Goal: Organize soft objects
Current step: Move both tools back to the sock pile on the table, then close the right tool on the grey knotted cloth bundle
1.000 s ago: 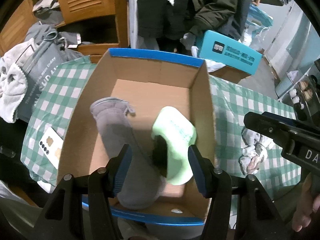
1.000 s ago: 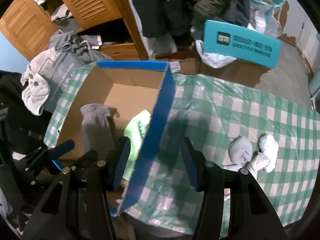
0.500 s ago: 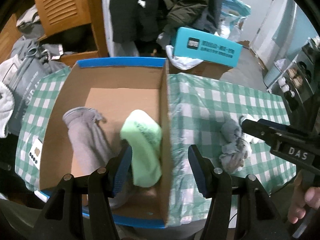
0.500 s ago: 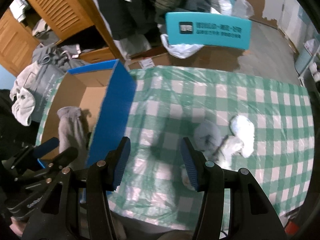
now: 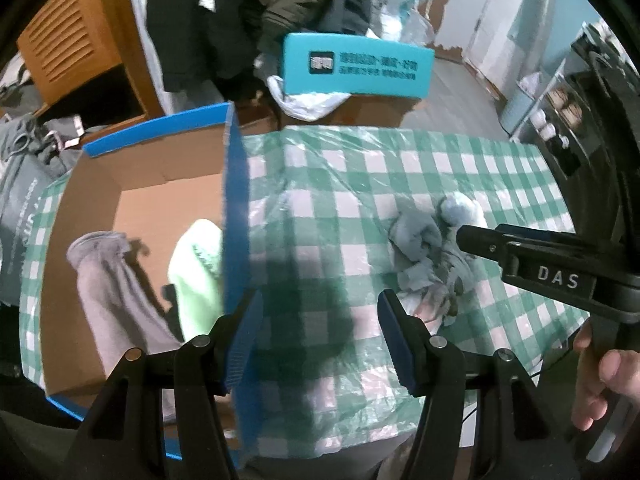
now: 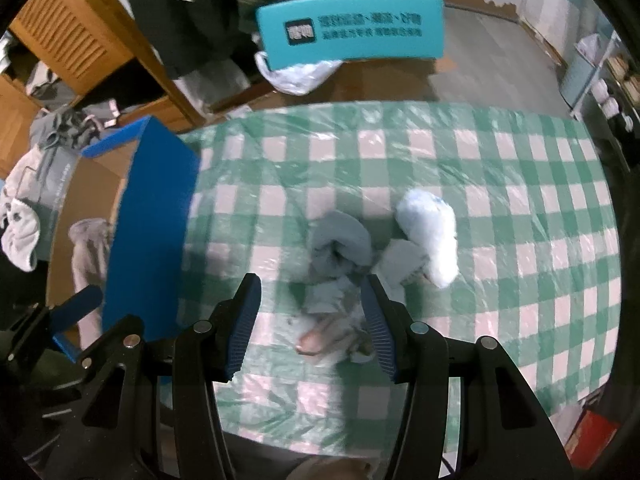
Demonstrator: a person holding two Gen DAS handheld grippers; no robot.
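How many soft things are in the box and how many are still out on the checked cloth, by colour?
In the cardboard box:
Grey sock: 1
Pale green sock: 1
On the checked cloth:
White fluffy piece: 1
Blue-grey rolled piece: 1
Other tangled pieces: number unclear
Total: at least 4
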